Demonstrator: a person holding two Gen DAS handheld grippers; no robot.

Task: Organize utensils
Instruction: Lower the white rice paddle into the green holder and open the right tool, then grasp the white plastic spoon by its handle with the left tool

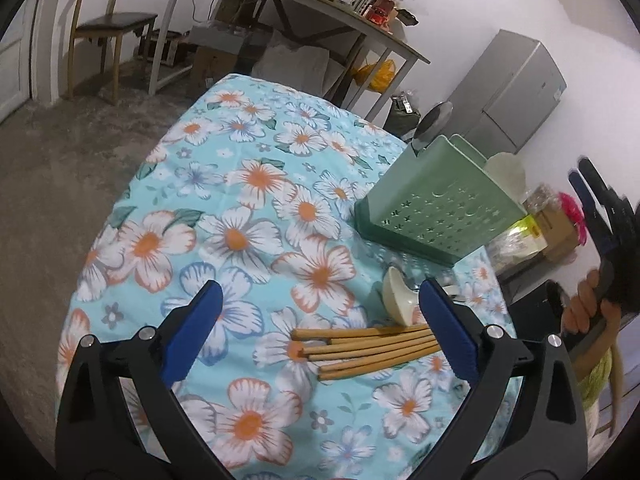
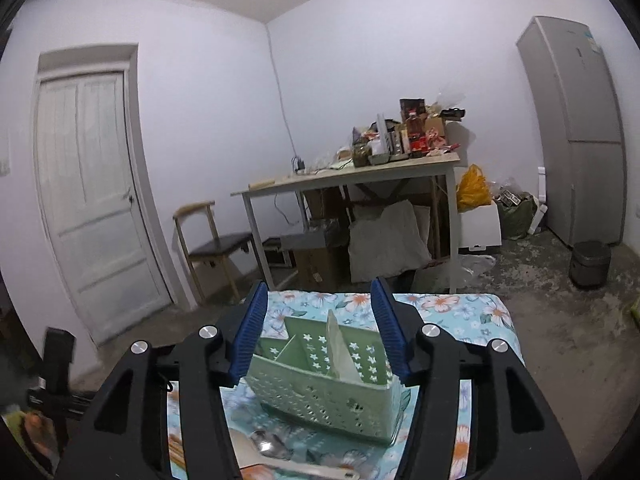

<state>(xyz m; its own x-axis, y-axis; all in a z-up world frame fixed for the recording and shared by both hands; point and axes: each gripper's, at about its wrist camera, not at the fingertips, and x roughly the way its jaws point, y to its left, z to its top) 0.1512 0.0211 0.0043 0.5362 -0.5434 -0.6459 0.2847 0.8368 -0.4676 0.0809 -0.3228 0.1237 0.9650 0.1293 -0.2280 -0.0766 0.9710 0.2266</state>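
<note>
Chopsticks waited beside the holder.
Both grippers' jaws stood spread, empty; the left gripper (image 1: 320, 320) should pinch the chopsticks (image 1: 360, 350) mid-length, then feed the green holder (image 1: 436, 216).

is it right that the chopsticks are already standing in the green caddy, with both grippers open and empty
Not quite. The left wrist view shows the chopsticks lying flat on the floral cloth, beside the green caddy, not in it. The rest holds: the left gripper and right gripper are both open and empty.

Chopsticks (image 1: 366, 350) lie before the caddy (image 1: 436, 216), spoon (image 1: 398, 296) apparently between them.
</note>
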